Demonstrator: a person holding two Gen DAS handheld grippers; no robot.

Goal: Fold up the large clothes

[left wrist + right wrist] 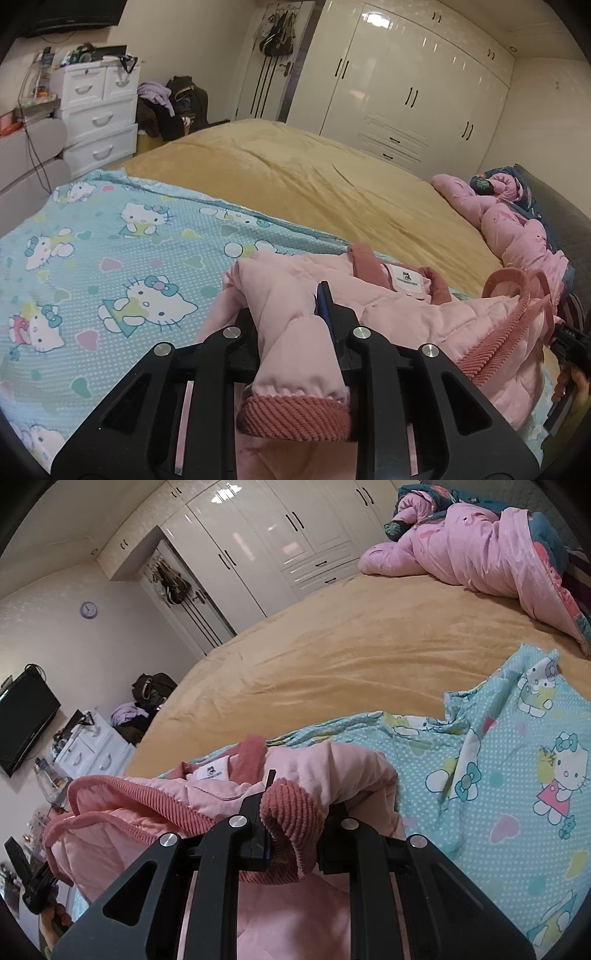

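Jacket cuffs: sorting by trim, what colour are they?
Darker rose-pink ribbed knit cuffs, clearest in the left wrist view.

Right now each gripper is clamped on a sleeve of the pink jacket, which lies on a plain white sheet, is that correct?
Not quite. The sheet under the pink jacket is light blue with cartoon cats, as the left wrist view shows. The left gripper and right gripper do each clamp a sleeve.

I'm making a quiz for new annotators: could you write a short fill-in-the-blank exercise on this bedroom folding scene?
1. Each claw, left and right, is shut on a sleeve of the ____ jacket.
2. The jacket lies on a cartoon-cat sheet whose background is light ____.
3. The ribbed cuff in the right claw is a ____ pink than the sleeve.
4. The blanket covering the bed is ____.

Missing words: pink; blue; darker; tan
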